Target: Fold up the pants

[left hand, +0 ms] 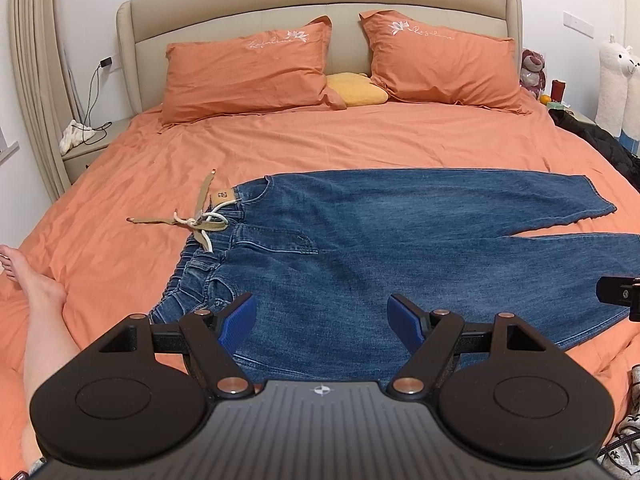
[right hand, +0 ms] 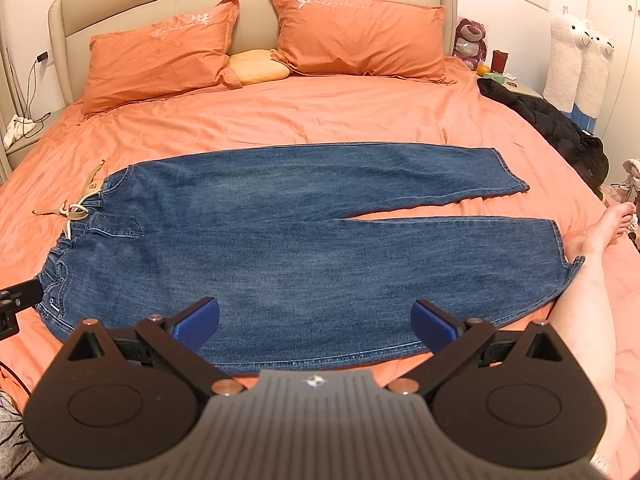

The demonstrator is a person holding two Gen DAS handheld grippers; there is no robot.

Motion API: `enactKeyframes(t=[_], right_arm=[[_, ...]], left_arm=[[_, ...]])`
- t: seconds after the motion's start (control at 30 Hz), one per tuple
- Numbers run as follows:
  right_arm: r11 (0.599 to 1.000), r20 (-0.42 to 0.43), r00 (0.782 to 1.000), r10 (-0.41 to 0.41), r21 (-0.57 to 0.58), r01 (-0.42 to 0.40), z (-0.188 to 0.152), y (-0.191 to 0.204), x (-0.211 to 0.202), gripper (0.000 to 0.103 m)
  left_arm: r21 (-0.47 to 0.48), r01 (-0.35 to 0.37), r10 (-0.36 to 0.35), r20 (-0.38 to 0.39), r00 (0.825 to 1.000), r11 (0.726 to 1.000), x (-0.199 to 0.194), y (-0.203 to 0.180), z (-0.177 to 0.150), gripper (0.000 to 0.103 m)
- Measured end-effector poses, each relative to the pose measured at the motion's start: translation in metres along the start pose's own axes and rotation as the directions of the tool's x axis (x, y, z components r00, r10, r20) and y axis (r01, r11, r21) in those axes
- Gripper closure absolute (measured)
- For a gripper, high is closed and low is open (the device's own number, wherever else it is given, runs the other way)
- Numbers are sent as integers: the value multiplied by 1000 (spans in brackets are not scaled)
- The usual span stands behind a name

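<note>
Blue jeans lie spread flat across the orange bed, waistband to the left with a beige drawstring, both legs running right. They also show in the right wrist view, legs slightly apart at the hems. My left gripper is open and empty, hovering over the near hip area close to the waistband. My right gripper is open and empty, over the near edge of the closer leg. The right gripper's edge shows in the left wrist view.
Orange bed sheet with two orange pillows and a yellow cushion at the headboard. A black jacket lies at the bed's right edge. The person's bare legs rest on the bed. Nightstands flank the bed.
</note>
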State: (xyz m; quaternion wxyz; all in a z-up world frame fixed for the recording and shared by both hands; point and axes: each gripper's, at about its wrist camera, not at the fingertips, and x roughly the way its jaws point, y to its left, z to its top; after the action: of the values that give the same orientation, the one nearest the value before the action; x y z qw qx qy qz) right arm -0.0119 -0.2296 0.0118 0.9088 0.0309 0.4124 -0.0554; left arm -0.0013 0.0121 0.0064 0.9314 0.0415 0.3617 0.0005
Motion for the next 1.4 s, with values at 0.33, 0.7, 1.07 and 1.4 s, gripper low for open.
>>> enactKeyframes(t=[0.33,0.7,1.07,1.4], right_arm=[[1000,-3,1000,2,-1,-2,-2,-2,0,5],[1000,-10,1000,-4,4,4,-1,-12,9,5],[986,-8,996,92,-136,-92,-14,-46,63,5],[892,-265,954,140,-384,-238,-41,-49,136,21]], left_arm=[[1,1,-1,0,1000,1000,0,0,0,16],[73,-4,4,2,1000,997,8,2,4,16],[378,118,-98,-71,993,918,55,5,9,19],[750,272,-55,-301,952,603,130,-14,-57,18]])
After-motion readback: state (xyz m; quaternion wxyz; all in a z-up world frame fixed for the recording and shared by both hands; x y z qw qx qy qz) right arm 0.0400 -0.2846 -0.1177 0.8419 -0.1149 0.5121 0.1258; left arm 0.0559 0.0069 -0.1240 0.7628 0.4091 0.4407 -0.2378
